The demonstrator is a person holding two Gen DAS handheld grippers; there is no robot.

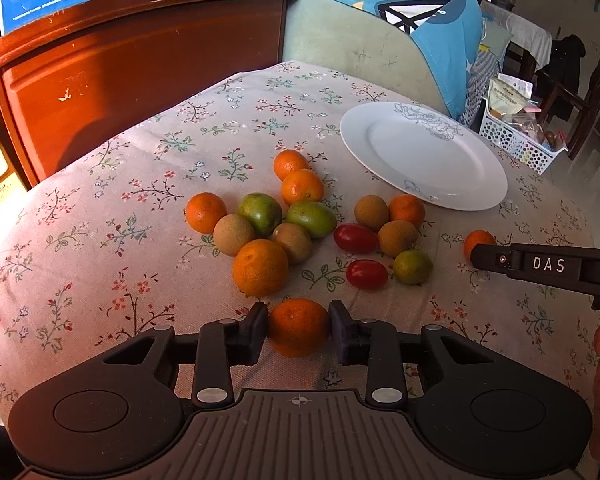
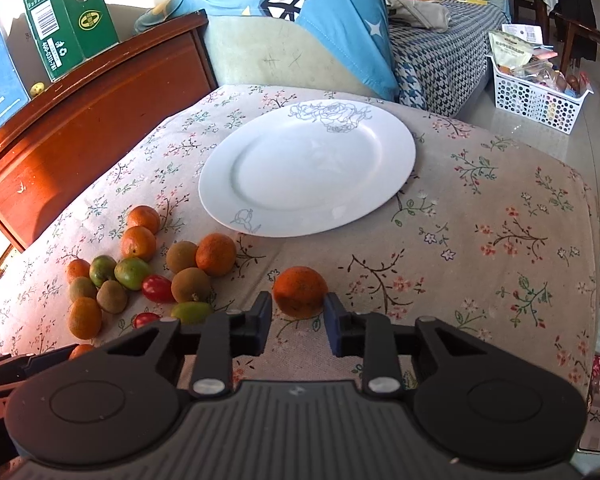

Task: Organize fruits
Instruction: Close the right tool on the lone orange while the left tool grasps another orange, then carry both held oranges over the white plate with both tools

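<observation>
So the whole setup sits on a table under a flowered cloth (image 2: 500, 208), with a big white plate (image 2: 228, 168) at the far side, nothing on it, and a loose pile of fruit (image 1: 284, 216) on the cloth just in front of it: small oranges, a few green ones, brownish ones and a couple of red ones. The left gripper (image 1: 299, 330) has its jaws pinched narrow on an orange (image 1: 299, 326) at the near edge of the pile, pads on both sides at its widest part. The right gripper (image 2: 298, 322) is clamped on another orange (image 2: 300, 290) sitting off on its own, near the plate's front rim. My guess is these are light and fairly firm but roundish with thin skin, so they could roll or squirt out if squeezed off-centre, and hard pressure would bruise them. Gripping across the middle like this looks right to me.
</observation>
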